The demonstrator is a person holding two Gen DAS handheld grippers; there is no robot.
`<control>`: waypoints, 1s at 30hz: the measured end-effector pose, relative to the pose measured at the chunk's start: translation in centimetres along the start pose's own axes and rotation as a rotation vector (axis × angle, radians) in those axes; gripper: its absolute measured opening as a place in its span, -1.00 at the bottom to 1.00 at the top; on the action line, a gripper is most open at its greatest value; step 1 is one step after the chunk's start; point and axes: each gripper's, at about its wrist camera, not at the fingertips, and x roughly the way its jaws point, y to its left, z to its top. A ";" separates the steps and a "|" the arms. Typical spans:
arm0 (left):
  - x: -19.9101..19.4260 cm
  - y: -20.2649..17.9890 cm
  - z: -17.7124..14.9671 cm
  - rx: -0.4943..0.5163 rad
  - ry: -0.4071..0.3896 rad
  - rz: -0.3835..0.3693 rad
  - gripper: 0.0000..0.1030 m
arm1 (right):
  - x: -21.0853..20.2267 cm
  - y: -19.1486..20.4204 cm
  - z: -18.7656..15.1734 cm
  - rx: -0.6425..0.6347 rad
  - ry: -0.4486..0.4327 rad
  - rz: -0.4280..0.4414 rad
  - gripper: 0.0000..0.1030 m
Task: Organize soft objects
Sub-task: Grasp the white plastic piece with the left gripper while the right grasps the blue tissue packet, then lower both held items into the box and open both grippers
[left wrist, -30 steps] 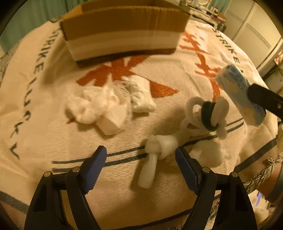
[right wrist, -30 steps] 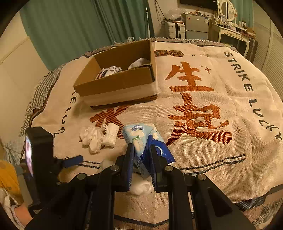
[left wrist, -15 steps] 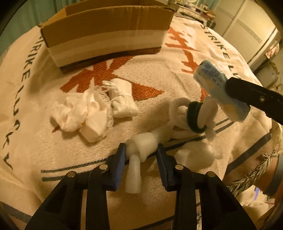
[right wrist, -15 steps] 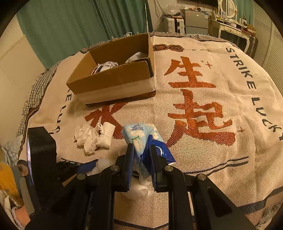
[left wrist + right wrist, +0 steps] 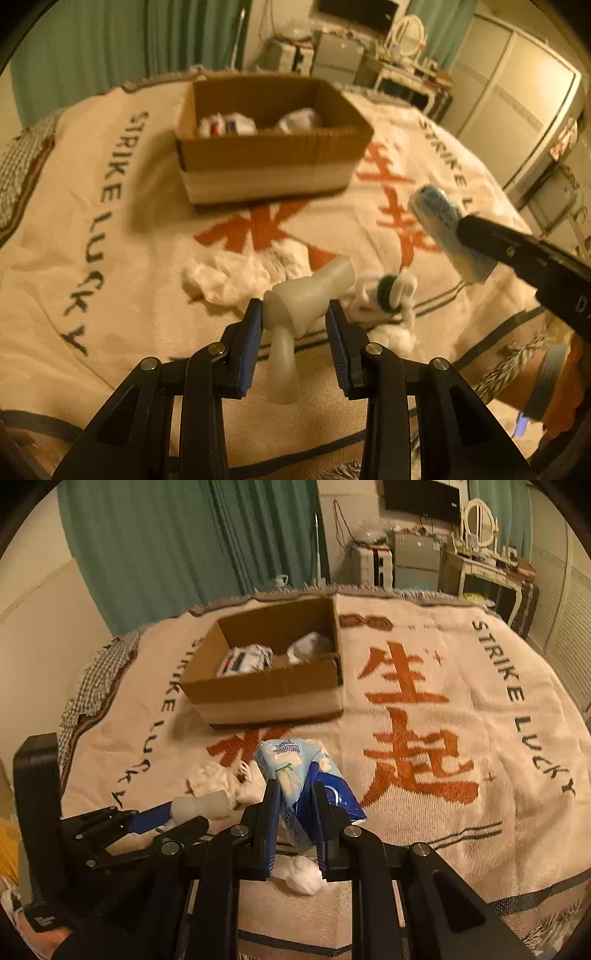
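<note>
My left gripper [image 5: 293,314] is shut on a knotted white soft toy [image 5: 303,299] and holds it above the blanket; the toy also shows in the right wrist view [image 5: 201,805]. My right gripper [image 5: 295,794] is shut on a blue and white tissue pack [image 5: 295,771], raised over the blanket; the pack also shows at the right of the left wrist view [image 5: 443,229]. An open cardboard box [image 5: 266,162] stands further back [image 5: 269,690] with a few soft items inside.
Crumpled white cloths [image 5: 236,277], a white rope toy with a dark green ring [image 5: 388,291] and a cotton ball [image 5: 395,336] lie on the beige "STRIKE LUCKY" blanket [image 5: 480,720]. Furniture and green curtains stand behind the bed.
My left gripper closed on the knotted white toy and lifted it off the blanket, tilting up toward the box. My right gripper kept hold of the tissue pack and rose a little.
</note>
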 end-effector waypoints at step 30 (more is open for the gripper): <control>8.0 5.5 17.5 -0.035 -0.141 0.081 -0.34 | 12.1 -0.1 15.7 -0.008 -0.073 0.106 -0.68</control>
